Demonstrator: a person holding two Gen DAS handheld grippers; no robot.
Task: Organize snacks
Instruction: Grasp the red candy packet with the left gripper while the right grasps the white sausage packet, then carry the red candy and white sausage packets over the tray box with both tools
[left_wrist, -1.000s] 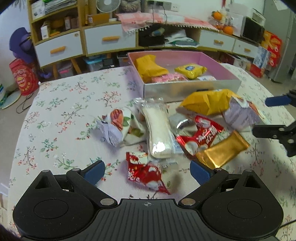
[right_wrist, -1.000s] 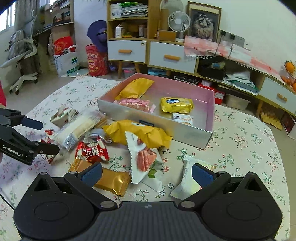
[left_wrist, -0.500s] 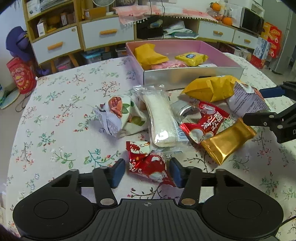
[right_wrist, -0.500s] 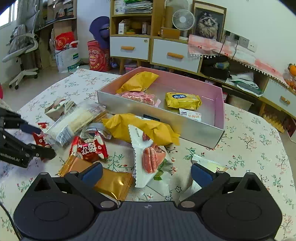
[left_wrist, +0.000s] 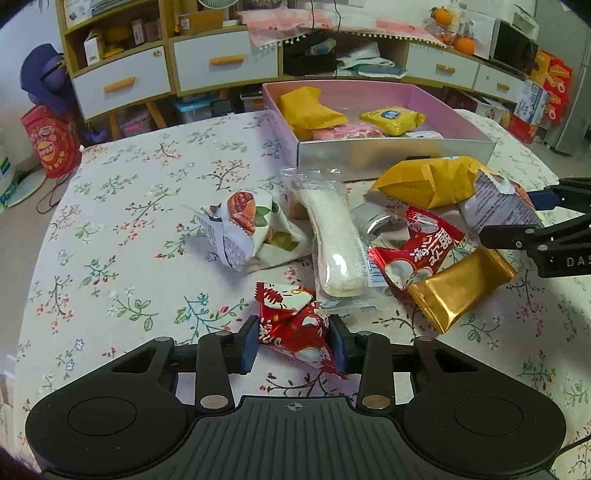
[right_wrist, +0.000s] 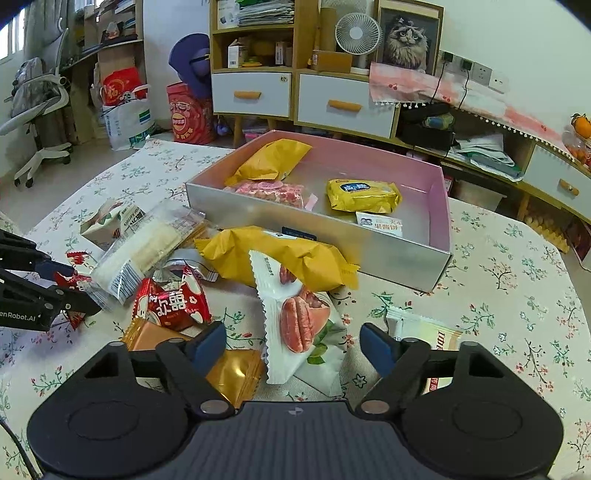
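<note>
Loose snack packets lie on the floral tablecloth in front of a pink box (left_wrist: 391, 155) with a silver front wall, which holds several packets. My left gripper (left_wrist: 293, 345) is low over the table. Its jaws are closing, and the blue pads press both sides of a small red packet (left_wrist: 288, 314). My right gripper (right_wrist: 293, 345) straddles a white packet with a nut picture (right_wrist: 303, 317). These jaws are closing too, with the pads still clear of the wrapper. A yellow packet (right_wrist: 280, 254) overlaps the white packet's far end.
A long clear-wrapped white bar (left_wrist: 332, 240), a larger red packet (left_wrist: 417, 251), a gold packet (left_wrist: 461, 291) and a second nut-picture packet (left_wrist: 251, 229) crowd the middle. A pale wafer packet (right_wrist: 424, 332) lies beside my right finger. Drawer cabinets (right_wrist: 347, 107) stand beyond the table.
My left jaws went from wide apart to clamped on the small red packet. My right jaws narrowed from wide open toward the white nut-picture packet.
</note>
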